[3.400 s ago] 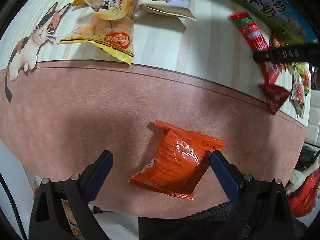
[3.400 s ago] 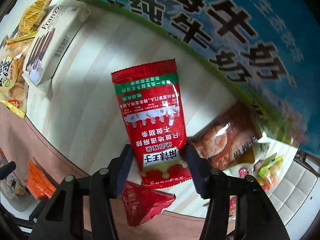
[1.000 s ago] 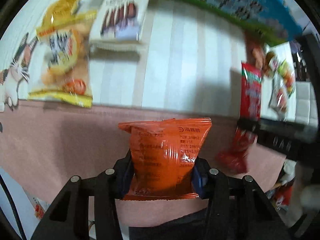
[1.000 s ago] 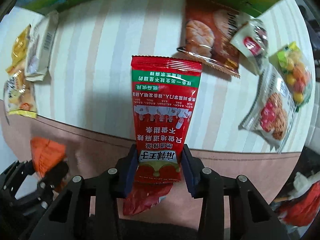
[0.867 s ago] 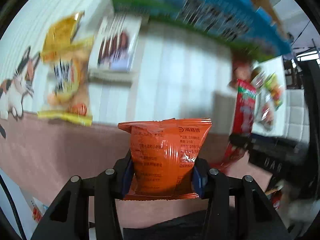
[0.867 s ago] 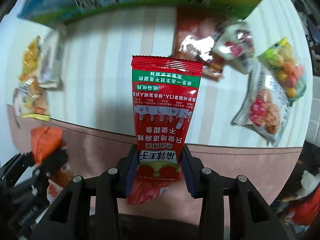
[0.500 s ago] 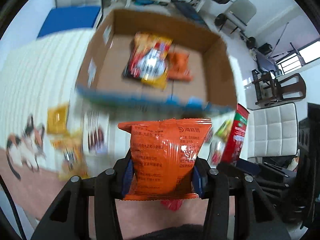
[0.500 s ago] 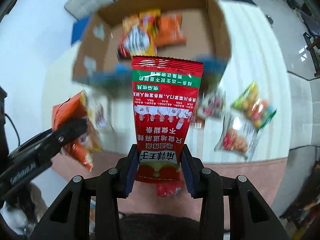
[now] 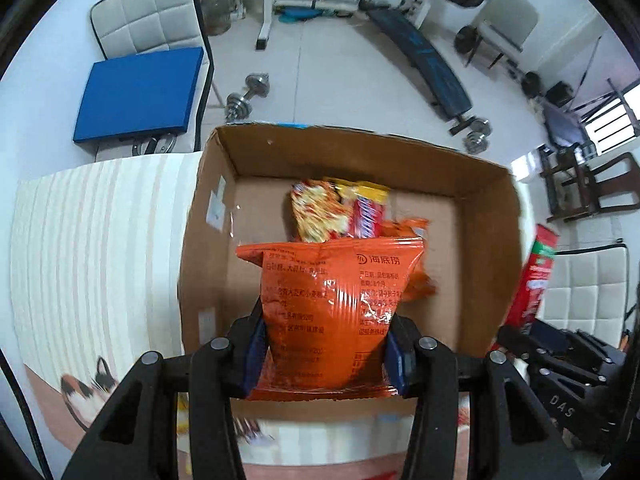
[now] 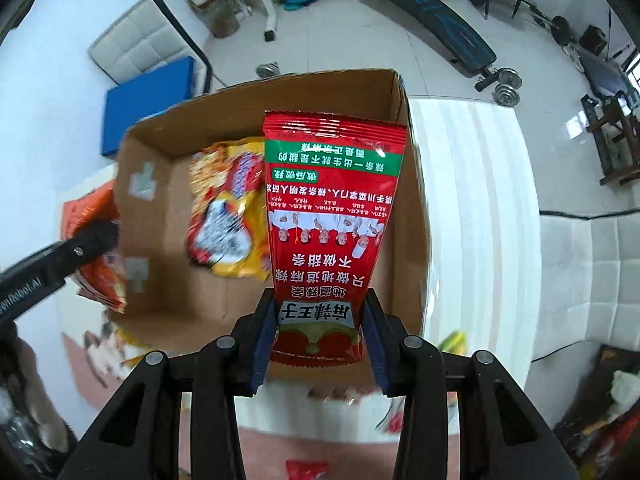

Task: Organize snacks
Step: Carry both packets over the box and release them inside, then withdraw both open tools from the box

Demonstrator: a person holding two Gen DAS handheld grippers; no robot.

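My left gripper (image 9: 326, 354) is shut on an orange snack packet (image 9: 332, 308) and hangs over the open cardboard box (image 9: 472, 184). My right gripper (image 10: 318, 344) is shut on a tall red packet (image 10: 330, 220) with a green band, also above the box (image 10: 396, 92), near its right wall. Inside the box lie a yellow-red snack bag (image 9: 320, 212) and a small orange packet (image 9: 408, 228); the same bag (image 10: 224, 216) shows in the right wrist view. Each gripper with its packet appears at the other view's edge: the red packet (image 9: 536, 276), the orange packet (image 10: 96, 248).
The box stands on a striped cloth (image 9: 100, 240) with a cat print (image 9: 86, 390). Blurred snack packs (image 10: 452, 340) lie on the table below the box. Beyond are a padded chair (image 9: 148, 20) with a blue cushion (image 9: 140, 92), dumbbells (image 9: 244, 100) and a weight bench (image 9: 420, 64).
Both grippers rose from the tabletop and travelled forward with their packets. The view went from the table's loose snacks and the box's printed side to looking down into the open box.
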